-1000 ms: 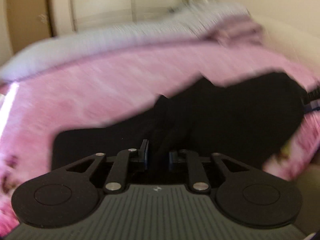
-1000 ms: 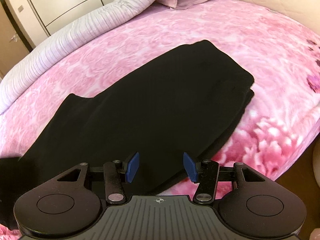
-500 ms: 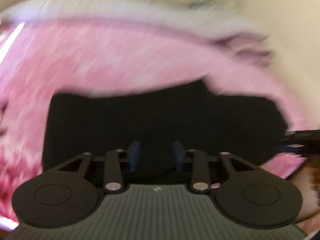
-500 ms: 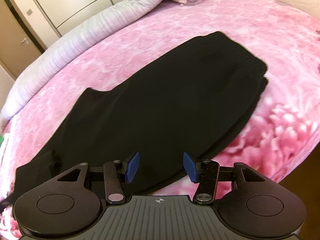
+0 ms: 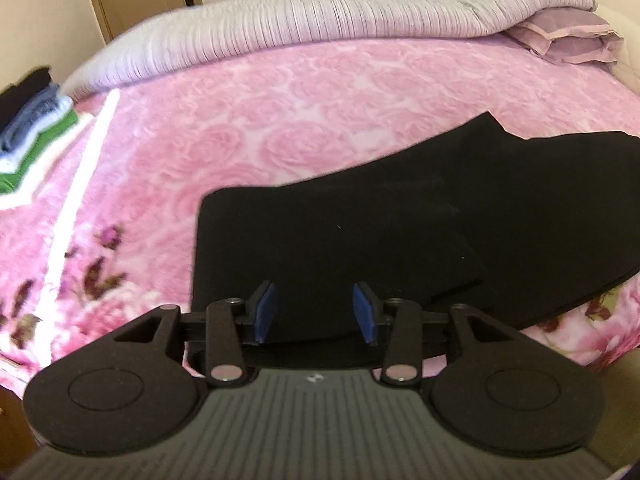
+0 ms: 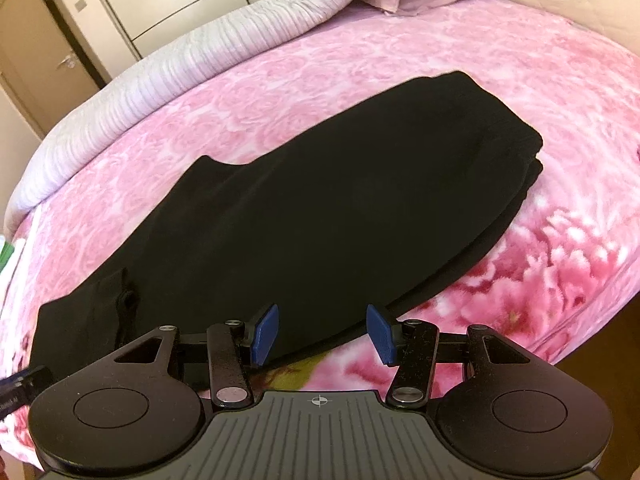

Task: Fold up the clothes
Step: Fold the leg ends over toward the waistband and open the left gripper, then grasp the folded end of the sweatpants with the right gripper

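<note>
Pink rose-patterned blanket (image 5: 280, 128) covers the bed, and black trousers (image 6: 320, 208) lie flat across it, waistband toward 2 o'clock in the right wrist view, leg ends toward 8 o'clock. A second ago the left gripper (image 5: 316, 312) was pinched on a raised fold of the black cloth; now that cloth lies flat, folded over itself, and the jaws are opening with nothing between the pads. Right gripper (image 6: 322, 334) stays wide and empty over the near edge. Folded clothes (image 5: 32, 120) sit stacked at 9 o'clock. No containers show.

Black grippers (image 5: 316, 312), blue pads (image 6: 266, 334)
</note>
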`<state>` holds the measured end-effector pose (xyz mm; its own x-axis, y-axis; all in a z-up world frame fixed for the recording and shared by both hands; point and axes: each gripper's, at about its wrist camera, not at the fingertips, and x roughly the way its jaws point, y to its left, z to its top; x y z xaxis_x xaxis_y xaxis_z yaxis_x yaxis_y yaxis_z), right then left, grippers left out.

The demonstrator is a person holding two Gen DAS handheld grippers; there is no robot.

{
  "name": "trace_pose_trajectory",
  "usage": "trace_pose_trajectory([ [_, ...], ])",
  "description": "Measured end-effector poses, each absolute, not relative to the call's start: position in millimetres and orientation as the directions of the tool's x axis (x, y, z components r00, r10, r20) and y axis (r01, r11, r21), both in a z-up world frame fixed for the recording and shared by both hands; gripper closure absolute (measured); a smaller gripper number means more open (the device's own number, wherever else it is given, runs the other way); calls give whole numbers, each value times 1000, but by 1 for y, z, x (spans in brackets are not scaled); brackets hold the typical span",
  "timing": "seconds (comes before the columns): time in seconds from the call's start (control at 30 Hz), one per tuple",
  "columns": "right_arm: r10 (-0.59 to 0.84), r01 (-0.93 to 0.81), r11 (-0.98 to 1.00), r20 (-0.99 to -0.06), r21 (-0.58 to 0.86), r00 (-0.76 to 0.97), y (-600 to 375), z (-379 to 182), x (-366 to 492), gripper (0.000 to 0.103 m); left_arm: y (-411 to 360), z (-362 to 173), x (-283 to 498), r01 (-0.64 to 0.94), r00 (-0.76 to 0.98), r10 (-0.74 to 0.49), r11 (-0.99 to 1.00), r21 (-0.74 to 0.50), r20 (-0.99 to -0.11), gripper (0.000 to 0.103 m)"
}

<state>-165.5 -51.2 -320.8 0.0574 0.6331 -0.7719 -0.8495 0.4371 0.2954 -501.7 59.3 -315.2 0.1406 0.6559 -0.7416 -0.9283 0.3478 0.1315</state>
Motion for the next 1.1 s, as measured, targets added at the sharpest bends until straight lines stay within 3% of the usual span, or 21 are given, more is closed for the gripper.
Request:
trace_pose_trajectory([
  [0.13,639,-882,400,-766,251,72,-56,-315,-184,50,49,-304,-510,-930,145,683,340,136,-716,64],
  [0.6,688,-914,269,-725,303,-37,-47,-303,-230,50,29,-286,-542,-947,144,721,300,118,-678,61],
  [0.7,697,-878,249,-705,409,-131,-36,-313,-231,50,33,-290,-557,-951,168,712,300,79,-682,61],
  [0.87,705,-659,260,-605,706,-370,-16,-351,-224,50,47,-301,-592,-959,236,676,279,-55,-698,61],
  [1.1,676,-493,316,-557,810,-482,23,-391,-232,50,70,-315,-619,-953,292,642,255,-162,-709,62],
])
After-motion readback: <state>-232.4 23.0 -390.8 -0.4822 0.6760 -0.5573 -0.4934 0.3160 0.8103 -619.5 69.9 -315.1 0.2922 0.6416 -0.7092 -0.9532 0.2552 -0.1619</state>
